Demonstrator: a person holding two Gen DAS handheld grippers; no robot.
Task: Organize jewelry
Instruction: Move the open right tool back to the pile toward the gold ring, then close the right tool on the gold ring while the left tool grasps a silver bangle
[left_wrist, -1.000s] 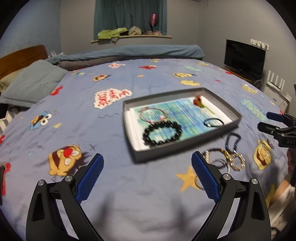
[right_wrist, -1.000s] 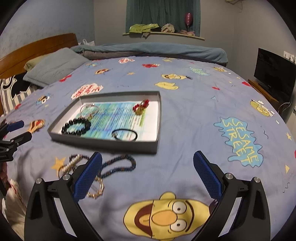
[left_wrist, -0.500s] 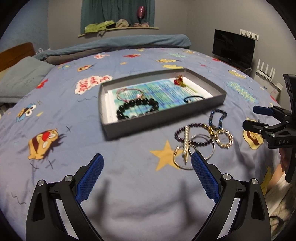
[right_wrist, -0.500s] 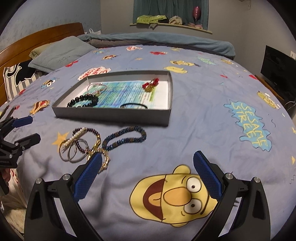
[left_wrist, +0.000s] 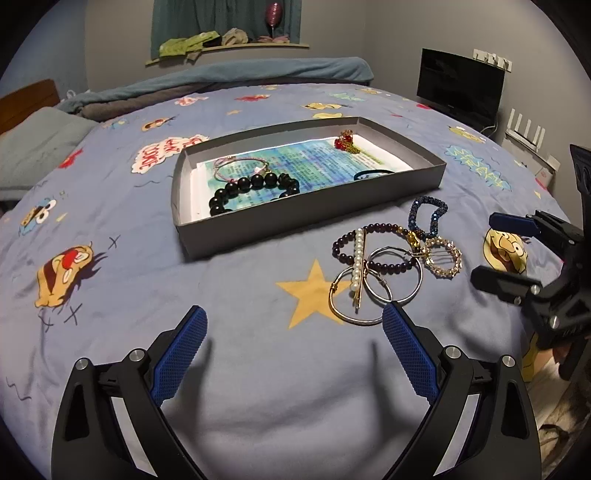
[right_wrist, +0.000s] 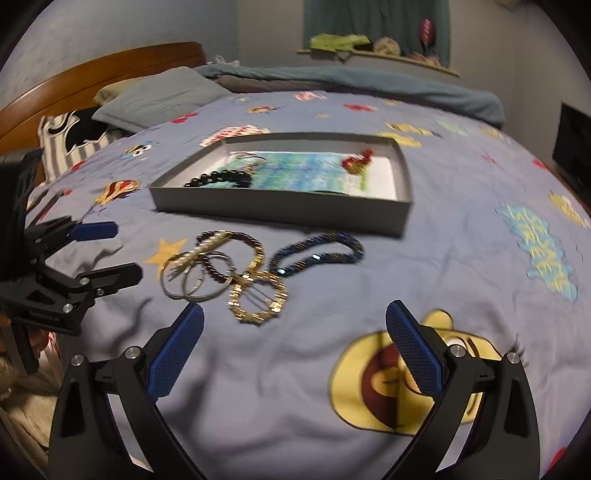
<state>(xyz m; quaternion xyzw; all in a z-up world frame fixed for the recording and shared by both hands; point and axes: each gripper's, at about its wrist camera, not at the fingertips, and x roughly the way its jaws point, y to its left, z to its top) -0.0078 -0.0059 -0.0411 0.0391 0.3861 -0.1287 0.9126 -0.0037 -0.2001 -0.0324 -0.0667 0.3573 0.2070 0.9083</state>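
Where tray (left_wrist: 306, 218) sits, black bracelet (left_wrist: 255, 188) inside

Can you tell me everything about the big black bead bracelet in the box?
The black bead bracelet is a ring of big, round, glossy black beads, maybe stone or glass. It lies flat in the left part of the shallow grey box, on the blue-green printed paper lining the bottom. The box's near wall hides its near edge. A thin pink bracelet lies just behind it, and their edges seem to meet. No claw touches it; both are open and hang over the bedspread.
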